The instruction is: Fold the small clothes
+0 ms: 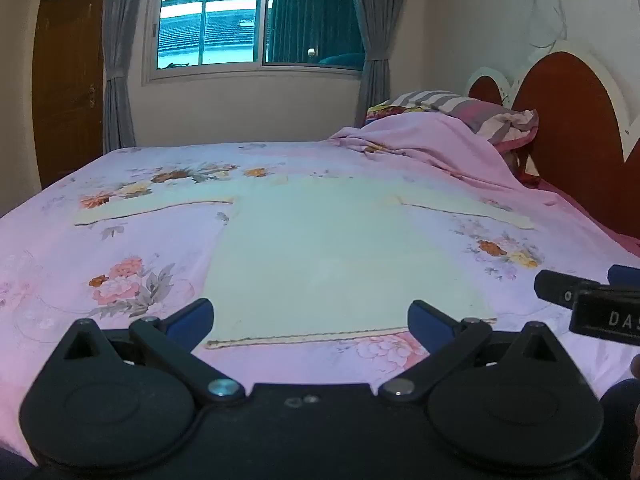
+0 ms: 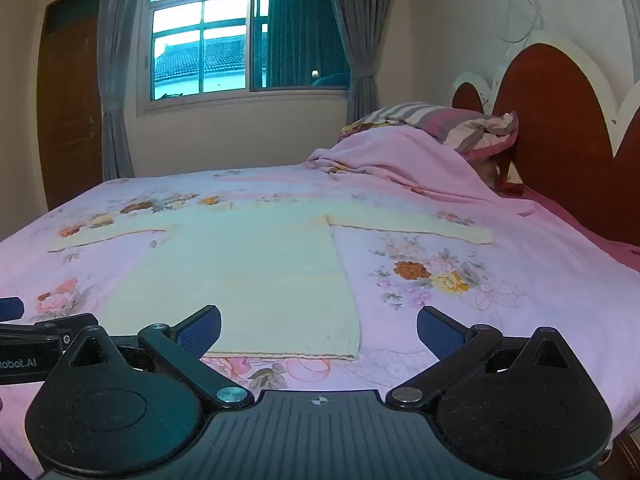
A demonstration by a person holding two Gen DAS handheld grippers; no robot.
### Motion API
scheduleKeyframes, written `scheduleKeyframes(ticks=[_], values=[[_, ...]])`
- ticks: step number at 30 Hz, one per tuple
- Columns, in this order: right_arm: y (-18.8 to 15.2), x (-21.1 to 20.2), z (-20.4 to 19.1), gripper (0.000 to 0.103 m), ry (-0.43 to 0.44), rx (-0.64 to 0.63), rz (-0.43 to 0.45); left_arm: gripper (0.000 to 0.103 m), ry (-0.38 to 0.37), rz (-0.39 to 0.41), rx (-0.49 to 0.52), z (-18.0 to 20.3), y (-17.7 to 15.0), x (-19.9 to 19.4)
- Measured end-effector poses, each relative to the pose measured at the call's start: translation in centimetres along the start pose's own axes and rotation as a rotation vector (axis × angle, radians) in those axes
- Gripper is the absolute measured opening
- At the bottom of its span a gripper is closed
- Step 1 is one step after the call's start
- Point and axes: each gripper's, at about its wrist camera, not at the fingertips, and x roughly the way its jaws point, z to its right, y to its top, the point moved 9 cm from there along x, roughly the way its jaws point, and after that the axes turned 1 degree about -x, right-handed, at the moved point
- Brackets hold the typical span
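Both the left tool (image 1: 310, 318) and right tool (image 2: 319, 326) hang spread and empty over the pale sweater (image 2: 248, 272), likely soft, light and limp, best pinched at its hem corners.

"DAS" on the right gripper (image 1: 576, 286); "Robot.AI" on the left gripper (image 2: 10, 308).

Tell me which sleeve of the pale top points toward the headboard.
The right-hand sleeve of the pale yellow top; it stretches toward the red headboard. The other sleeve reaches toward the door side.
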Motion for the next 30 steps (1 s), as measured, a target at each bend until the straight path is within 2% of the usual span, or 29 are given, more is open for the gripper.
scheduleKeyframes(ticks=[7, 9, 30], values=[[0.0, -0.1, 0.0, 0.103, -0.007, -0.011, 0.0, 0.102, 0.001, 0.034, -0.004, 0.2, 0.0, -0.1], [-0.1, 0.0, -0.1, 0.103, -0.005, -0.009, 0.0, 0.102, -0.001, 0.012, -0.004, 0.2, 0.0, 0.1], [-0.2, -0.8, 0.1, 0.103, -0.007, -0.007, 0.009, 0.102, -0.009, 0.012, -0.012, -0.2, -0.2, -0.1]])
